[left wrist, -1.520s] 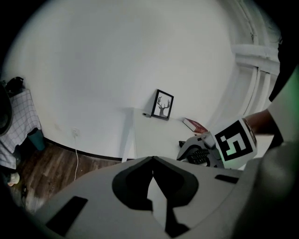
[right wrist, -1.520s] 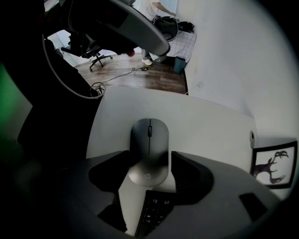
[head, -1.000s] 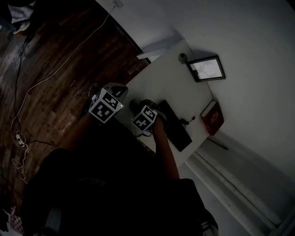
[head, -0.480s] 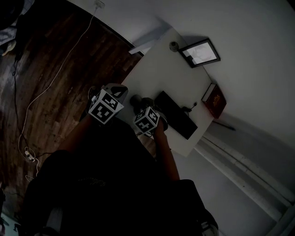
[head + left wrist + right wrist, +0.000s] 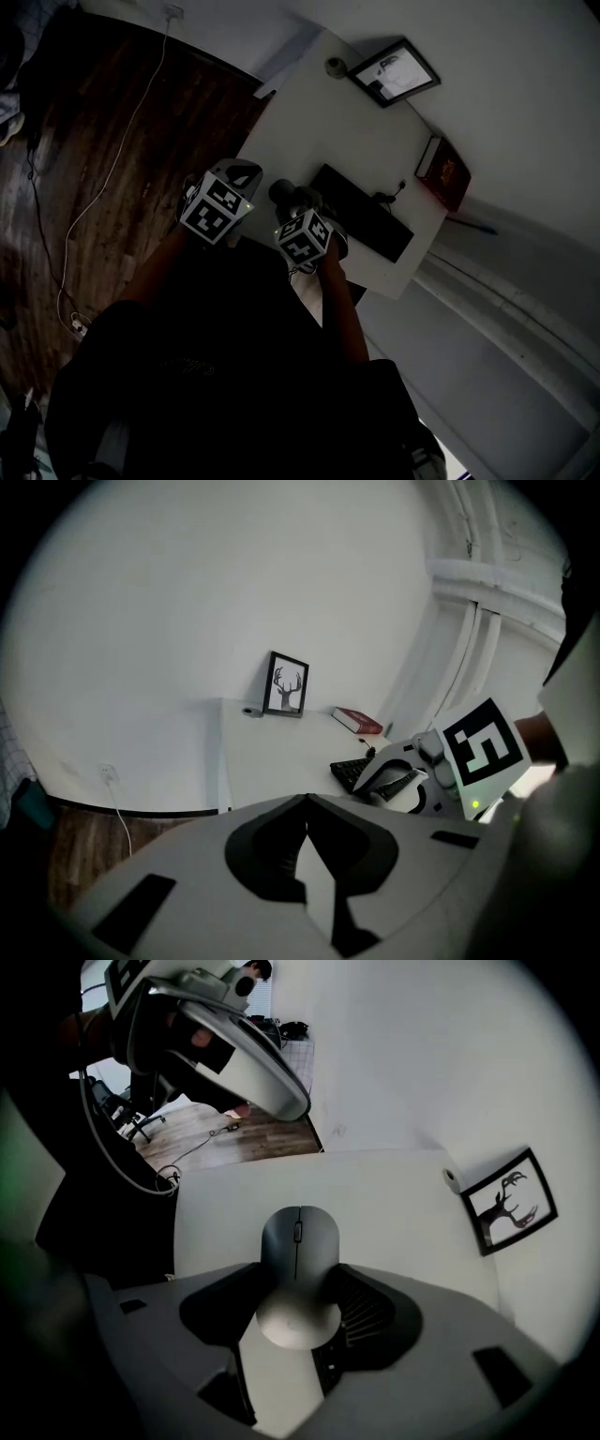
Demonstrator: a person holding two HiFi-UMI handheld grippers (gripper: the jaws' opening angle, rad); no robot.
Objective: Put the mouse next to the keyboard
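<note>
Mouse [image 5: 298, 1269] is pinched by its sides in right gripper [image 5: 298, 1266], whose wide jaws have just been closing on it, over desk [image 5: 309, 122] short of keyboard [image 5: 361, 214], presumably for level carry; left gripper [image 5: 305, 803], jaws together, empty, hangs aside.

The head view is dim and underexposed. The white table [image 5: 309, 141] is its brightest patch, while the floor [image 5: 112, 141] left of the table and the person's clothing [image 5: 216, 375] below it sink almost to black. Both gripper views sit in a round fisheye frame with black corners, and straight lines bend near the edges. Over the table the light is soft and even, and the mouse [image 5: 298, 1274] carries a faint sheen.
</note>
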